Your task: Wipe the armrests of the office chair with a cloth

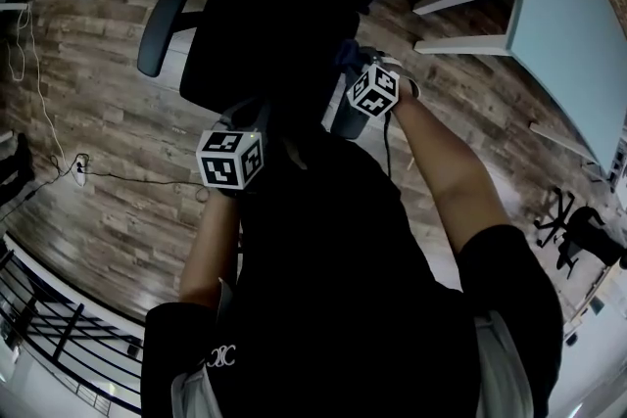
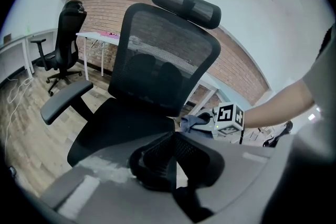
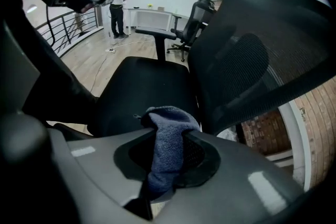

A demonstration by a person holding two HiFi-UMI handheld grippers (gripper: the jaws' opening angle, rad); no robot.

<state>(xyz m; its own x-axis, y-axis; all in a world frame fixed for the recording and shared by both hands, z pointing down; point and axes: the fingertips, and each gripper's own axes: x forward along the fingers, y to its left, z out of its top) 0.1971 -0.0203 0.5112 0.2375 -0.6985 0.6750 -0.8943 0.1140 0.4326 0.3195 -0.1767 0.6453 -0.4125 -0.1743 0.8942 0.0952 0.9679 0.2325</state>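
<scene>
The black office chair (image 2: 157, 68) with a mesh back stands in front of me. Its left armrest (image 1: 160, 32) (image 2: 65, 102) is bare. My right gripper (image 3: 169, 132) is shut on a blue cloth (image 3: 169, 118), which bulges out past the jaws over the right edge of the seat (image 3: 142, 86). In the head view the right gripper (image 1: 361, 73) holds the cloth (image 1: 348, 52) at the chair's right side, where the right armrest is mostly hidden. My left gripper (image 2: 172, 136) (image 1: 243, 117) hangs shut and empty over the seat's front.
A white desk (image 1: 549, 5) stands to the right on the wooden floor (image 1: 98, 113). A second black chair (image 2: 65, 42) is behind, by a brick wall. Cables (image 1: 59, 162) trail at the left, near a railing (image 1: 59, 338). A person (image 3: 118, 5) stands far off.
</scene>
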